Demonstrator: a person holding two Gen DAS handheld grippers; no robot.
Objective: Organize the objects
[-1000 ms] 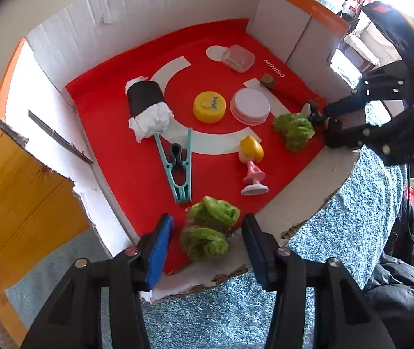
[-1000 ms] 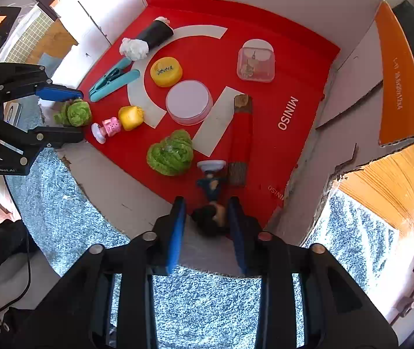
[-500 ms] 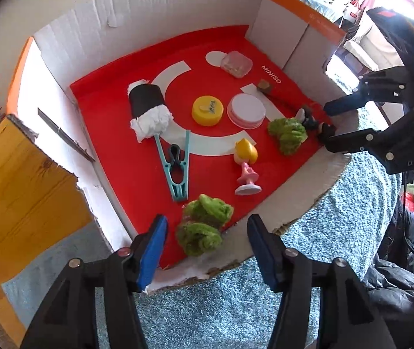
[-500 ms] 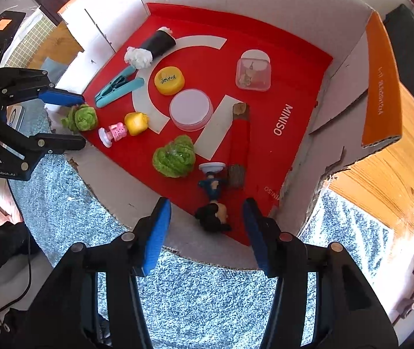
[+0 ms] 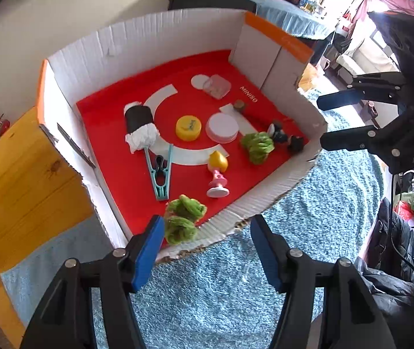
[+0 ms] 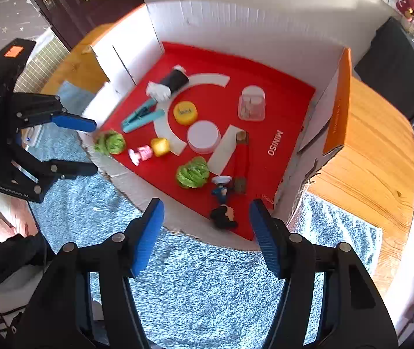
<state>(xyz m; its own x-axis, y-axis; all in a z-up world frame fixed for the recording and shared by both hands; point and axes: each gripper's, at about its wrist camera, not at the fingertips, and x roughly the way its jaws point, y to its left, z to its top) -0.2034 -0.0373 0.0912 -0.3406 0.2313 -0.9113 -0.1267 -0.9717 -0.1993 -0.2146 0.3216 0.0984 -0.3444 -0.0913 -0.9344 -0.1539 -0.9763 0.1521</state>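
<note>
**boxwatcher:** Right at the torn front lip of the white cardboard tray with the red liner (image 5: 268, 200), the crinkly green lettuce toy (image 5: 183, 218) sits just ahead of the left gripper (image 5: 207, 247). Jaws opening, pads off it. Lies crosswise to the fingers.

**umi_fan:** Same on the right gripper (image 6: 207, 232): opening, nothing pinched. The small dark-haired figurine in blue (image 6: 223, 206) lies lengthwise, head toward it, near the tray's right wall. Blue shag rug (image 6: 207, 276) gives plenty of room behind.
</note>
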